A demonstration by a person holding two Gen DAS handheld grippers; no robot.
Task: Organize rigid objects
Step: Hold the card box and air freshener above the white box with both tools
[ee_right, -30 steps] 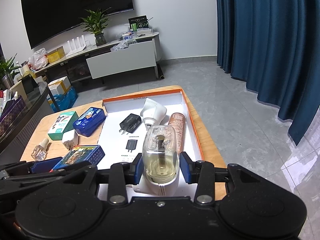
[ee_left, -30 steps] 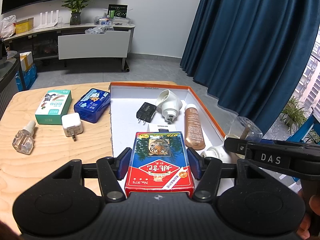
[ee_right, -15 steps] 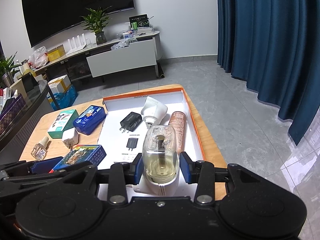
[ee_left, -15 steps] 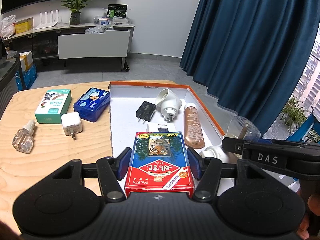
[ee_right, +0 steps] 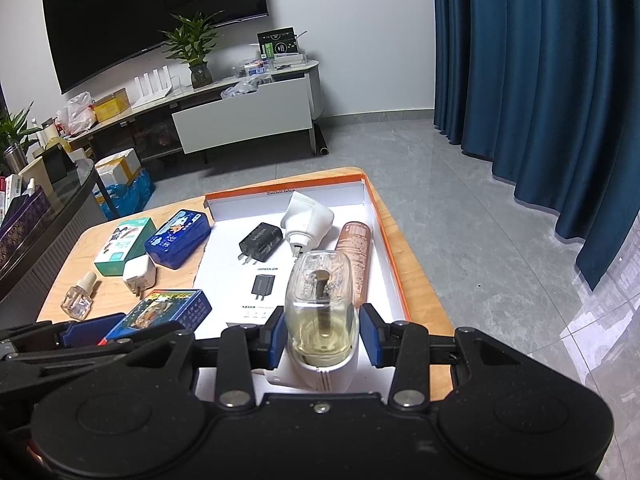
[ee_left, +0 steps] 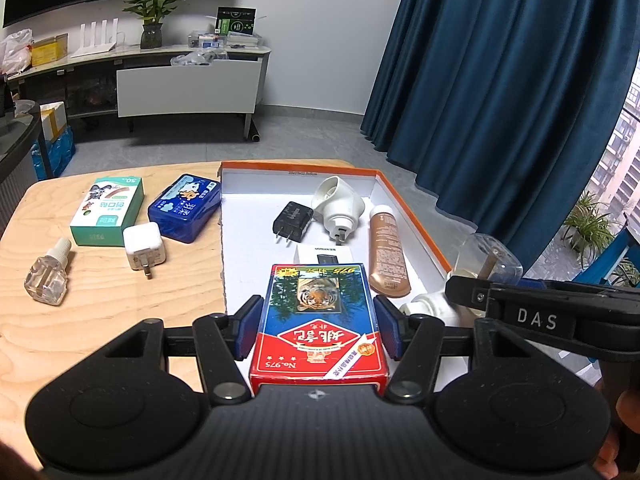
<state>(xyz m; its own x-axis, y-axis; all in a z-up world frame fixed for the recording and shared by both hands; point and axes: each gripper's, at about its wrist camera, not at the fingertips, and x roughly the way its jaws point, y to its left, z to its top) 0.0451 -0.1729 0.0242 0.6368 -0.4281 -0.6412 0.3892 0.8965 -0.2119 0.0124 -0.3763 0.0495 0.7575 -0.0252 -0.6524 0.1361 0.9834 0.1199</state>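
My left gripper (ee_left: pixel 318 320) is shut on a red-and-blue card box with a tiger picture (ee_left: pixel 318 320), held over the near end of the white, orange-rimmed tray (ee_left: pixel 300 165). My right gripper (ee_right: pixel 321 332) is shut on a clear liquid bottle in a white plug-in base (ee_right: pixel 320 308), also above the tray's near right part. Inside the tray lie a black charger (ee_left: pixel 292 220), a white plug-in heater (ee_left: pixel 340 208), a brown tube (ee_left: pixel 386 248) and a small white charger carton (ee_left: pixel 324 254).
On the wooden table (ee_left: pixel 100 320) left of the tray lie a green box (ee_left: pixel 108 212), a blue tin (ee_left: pixel 184 208), a white charger (ee_left: pixel 143 246) and a small clear bottle (ee_left: pixel 46 280). Blue curtains hang to the right, and a TV cabinet stands behind.
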